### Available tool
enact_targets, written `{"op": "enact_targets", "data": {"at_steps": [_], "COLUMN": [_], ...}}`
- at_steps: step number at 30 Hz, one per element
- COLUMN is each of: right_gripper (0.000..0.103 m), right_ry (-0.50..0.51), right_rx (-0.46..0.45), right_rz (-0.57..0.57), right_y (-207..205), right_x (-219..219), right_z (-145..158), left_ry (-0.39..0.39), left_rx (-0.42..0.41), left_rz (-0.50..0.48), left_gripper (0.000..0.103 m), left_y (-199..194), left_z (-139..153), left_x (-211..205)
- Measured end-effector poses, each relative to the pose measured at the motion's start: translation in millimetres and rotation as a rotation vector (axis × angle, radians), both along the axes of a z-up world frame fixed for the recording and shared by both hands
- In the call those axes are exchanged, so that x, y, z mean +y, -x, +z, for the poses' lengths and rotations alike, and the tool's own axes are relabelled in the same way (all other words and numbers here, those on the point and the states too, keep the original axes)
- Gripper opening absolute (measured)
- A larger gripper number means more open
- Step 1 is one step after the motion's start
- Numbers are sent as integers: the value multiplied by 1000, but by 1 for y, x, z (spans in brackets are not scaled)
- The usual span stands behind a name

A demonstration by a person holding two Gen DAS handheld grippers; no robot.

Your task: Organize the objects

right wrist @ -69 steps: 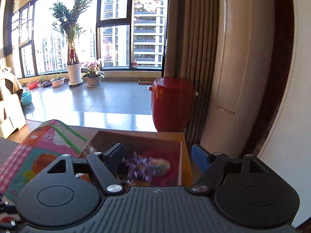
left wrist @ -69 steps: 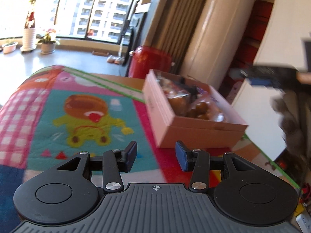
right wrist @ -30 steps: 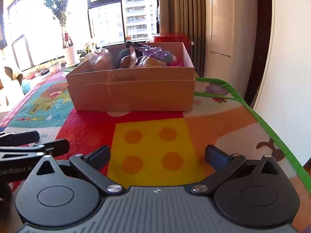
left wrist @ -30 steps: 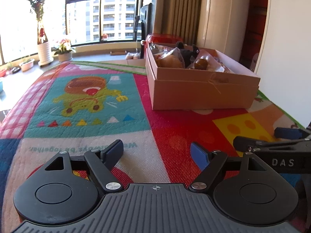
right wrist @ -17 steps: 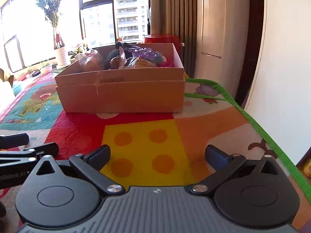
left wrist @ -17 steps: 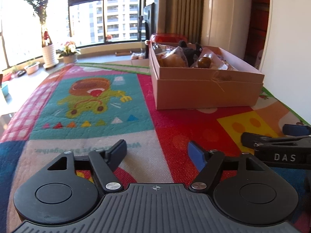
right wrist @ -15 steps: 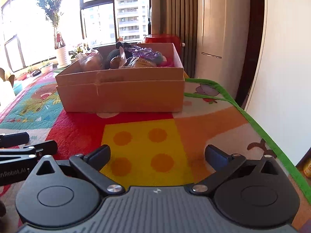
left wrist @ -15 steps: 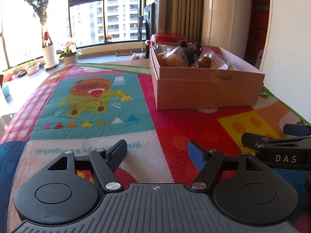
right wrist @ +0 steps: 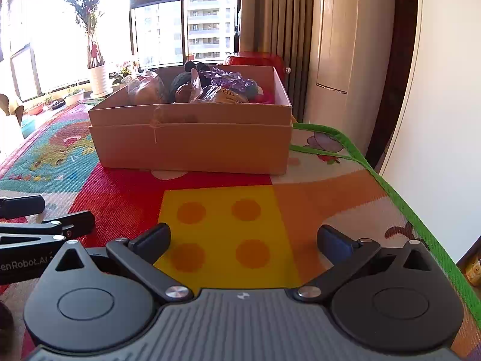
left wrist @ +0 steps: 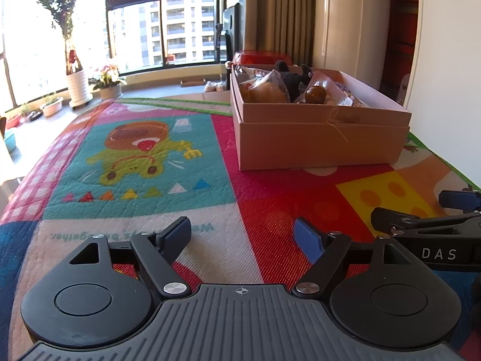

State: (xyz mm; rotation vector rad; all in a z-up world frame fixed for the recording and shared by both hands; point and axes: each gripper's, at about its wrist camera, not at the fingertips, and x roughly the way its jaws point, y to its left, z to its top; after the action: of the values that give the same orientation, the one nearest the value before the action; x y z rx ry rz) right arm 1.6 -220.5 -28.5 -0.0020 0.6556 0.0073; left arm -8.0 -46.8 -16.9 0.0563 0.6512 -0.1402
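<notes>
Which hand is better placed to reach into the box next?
Right, probably. From the right tongs the box lies nearly straight ahead; from the left tongs it sits off to the right. Both tongs are open and empty.

L gripper [left wrist: 242,234] jaws just opened wider, nothing btwn them — box [left wrist: 318,138] of items ahead on mat [left wrist: 135,150]; R gripper [left wrist: 421,210] beside.

both cams sit low over the play mat [left wrist: 156,156], each looking forward and a bit down along its own fingers toward the window end of the room. left wrist view is off to the left, catching the cardboard box [left wrist: 318,138] up ahead to its right. right wrist view faces that box [right wrist: 192,141] nearly head on, fairly close. each cam catches the other gripper at its edge: right gripper [left wrist: 421,219], left gripper [right wrist: 42,213].
</notes>
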Motion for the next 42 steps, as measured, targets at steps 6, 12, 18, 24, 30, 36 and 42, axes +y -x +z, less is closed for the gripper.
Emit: {"op": "enact_targets", "data": {"at_steps": [6, 12, 18, 24, 30, 36, 42], "right_gripper": [103, 103, 103, 103, 103, 103, 103], "right_ry": [-10, -8, -8, -8, -8, -8, -8], "right_rx": [-2, -2, -2, -2, -2, -2, -2], "right_rz": [1, 1, 1, 1, 1, 1, 1], "right_y": [0, -1, 0, 0, 0, 0, 0], "right_x": [-1, -1, -1, -1, -1, -1, -1], "right_z": [0, 0, 0, 0, 0, 0, 0], "left_ry": [19, 20, 22, 21, 21, 20, 21], "left_rx": [2, 1, 1, 1, 1, 1, 1], "left_rz": [-2, -3, -3, -2, -3, -3, -3], "left_gripper": [83, 83, 83, 83, 83, 83, 83], "left_y": [-1, -2, -2, -2, -2, -1, -1], "left_z": [0, -1, -1, -1, -1, -1, -1], "left_x": [1, 1, 1, 1, 1, 1, 1]}}
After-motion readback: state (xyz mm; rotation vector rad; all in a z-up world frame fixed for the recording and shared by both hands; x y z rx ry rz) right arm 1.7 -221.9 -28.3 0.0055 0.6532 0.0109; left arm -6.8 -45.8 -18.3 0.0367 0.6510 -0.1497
